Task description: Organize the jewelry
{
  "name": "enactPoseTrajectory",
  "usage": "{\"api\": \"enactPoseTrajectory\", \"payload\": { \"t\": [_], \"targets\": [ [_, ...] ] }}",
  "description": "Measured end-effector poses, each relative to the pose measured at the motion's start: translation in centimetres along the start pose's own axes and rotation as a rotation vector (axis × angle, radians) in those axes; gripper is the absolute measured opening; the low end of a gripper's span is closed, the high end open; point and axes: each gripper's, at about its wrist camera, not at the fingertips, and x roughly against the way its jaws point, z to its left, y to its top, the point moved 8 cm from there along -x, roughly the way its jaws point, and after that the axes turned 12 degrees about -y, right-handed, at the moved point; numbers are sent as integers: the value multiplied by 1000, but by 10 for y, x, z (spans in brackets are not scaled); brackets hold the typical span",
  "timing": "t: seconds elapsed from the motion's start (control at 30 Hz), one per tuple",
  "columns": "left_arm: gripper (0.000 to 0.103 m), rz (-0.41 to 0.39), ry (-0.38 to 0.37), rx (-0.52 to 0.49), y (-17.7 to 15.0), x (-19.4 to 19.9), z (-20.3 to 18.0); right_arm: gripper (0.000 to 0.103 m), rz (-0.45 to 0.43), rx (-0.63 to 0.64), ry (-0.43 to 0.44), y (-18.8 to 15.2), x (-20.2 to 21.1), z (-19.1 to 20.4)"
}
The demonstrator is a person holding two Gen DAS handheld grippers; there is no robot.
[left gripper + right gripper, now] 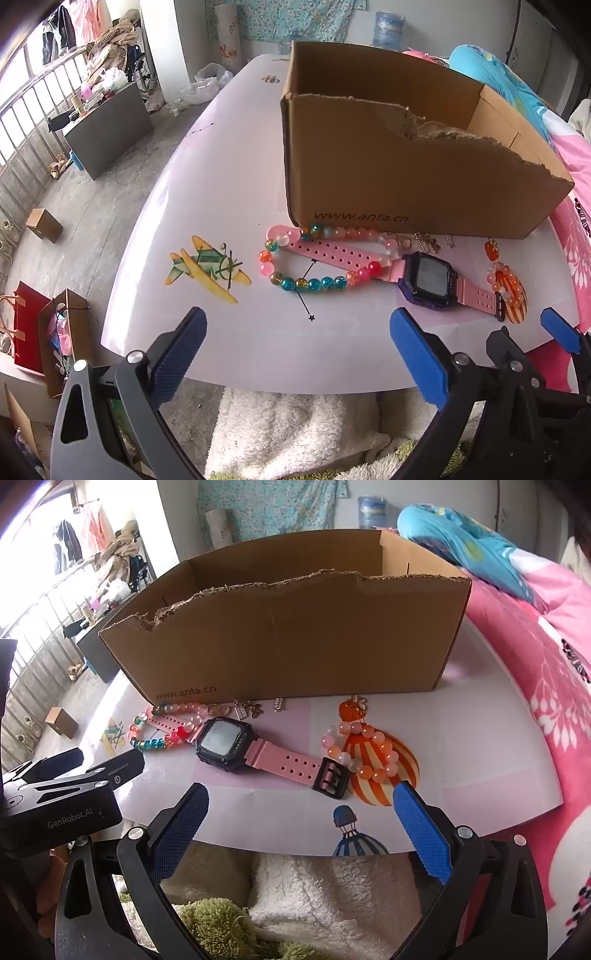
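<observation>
We see the white table [229,177] carrying a torn cardboard box [406,177], which stands behind the jewelry. Just in front of the box lies a pink watch [236,746], its strap threaded through a multicoloured bead bracelet [314,282]. An orange bead bracelet [369,749] lies over the watch's buckle end, beside it. Small metal charms [251,709] sit against the box wall. Our left gripper [295,350] and right gripper [301,823] both hover spread wide near the table edge, holding nothing.
</observation>
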Motion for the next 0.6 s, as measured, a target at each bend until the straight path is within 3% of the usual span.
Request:
{"api": "enactPoseTrajectory", "payload": {
  "t": [0.6],
  "targets": [
    [97, 2, 17, -7, -2, 2, 0, 96, -3, -4, 6, 9, 3, -9]
  ]
}}
